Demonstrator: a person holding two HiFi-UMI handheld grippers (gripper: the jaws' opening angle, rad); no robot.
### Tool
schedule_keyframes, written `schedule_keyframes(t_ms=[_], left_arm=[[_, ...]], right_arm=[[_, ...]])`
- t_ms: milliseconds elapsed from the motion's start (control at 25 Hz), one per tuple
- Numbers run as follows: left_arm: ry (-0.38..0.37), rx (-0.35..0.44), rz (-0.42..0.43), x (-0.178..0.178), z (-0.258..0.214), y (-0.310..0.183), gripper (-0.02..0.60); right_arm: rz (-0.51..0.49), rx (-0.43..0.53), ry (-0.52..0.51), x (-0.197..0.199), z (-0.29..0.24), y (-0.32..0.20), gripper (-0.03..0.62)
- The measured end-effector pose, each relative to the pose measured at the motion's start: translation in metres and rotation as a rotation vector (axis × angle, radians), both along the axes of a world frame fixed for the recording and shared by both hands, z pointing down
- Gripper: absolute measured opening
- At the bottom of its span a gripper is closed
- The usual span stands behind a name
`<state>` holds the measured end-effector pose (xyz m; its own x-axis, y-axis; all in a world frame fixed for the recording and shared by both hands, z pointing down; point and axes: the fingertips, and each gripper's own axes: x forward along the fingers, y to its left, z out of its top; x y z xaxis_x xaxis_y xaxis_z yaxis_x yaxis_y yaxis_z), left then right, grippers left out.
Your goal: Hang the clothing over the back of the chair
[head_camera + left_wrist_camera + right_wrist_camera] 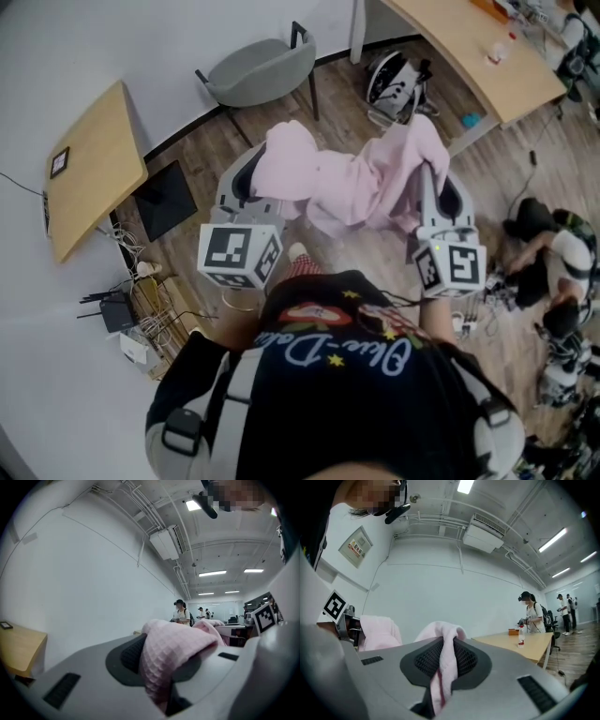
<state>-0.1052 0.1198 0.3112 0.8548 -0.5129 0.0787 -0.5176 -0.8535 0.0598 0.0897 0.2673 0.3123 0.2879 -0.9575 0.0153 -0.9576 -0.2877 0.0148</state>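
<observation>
Pink clothing (347,183), held aloft: one bunched edge clamped in the left claw (253,187), another in the right claw (433,192), cloth sagging between. Step, as judged: carrying it to the grey chair (261,67), well apart ahead; next, raise the cloth above its back and drape it. Nearby: wooden desk (89,164) at left, bag (398,82) right of the chair, neither seemingly blocking the way.

- Wood floor (342,94): grey chair (262,70) at twelve o'clock, black-and-white bag (398,84) at one, dark flat panel (164,199) at ten, router (117,311) with cables at nine
- Small wooden table (94,178) at ten: a small dark square (59,161)
- Long curved table (459,47) at one: a bottle (497,52)
</observation>
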Motion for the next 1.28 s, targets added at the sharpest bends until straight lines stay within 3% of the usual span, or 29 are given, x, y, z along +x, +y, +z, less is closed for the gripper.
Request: schedule_keyframes(t_ms=[480,920,1280], left_arm=[[0.044,-0.032,0.019,0.005,-0.002,-0.073,0.068],[0.053,-0.013,-0.040,-0.033,-0.004,-0.143,0.068],[0.048,-0.045,-0.077,-0.051,0.007,-0.171,0.069]], right_arm=[[0.026,-0.037,0.037,0.006,-0.011,-0.069,0.038],[-0.012,-0.021,0.030,-0.021,-0.009,-0.148,0.038],[-0.033,-0.041,0.001,-0.028,0.003,-0.179,0.038]])
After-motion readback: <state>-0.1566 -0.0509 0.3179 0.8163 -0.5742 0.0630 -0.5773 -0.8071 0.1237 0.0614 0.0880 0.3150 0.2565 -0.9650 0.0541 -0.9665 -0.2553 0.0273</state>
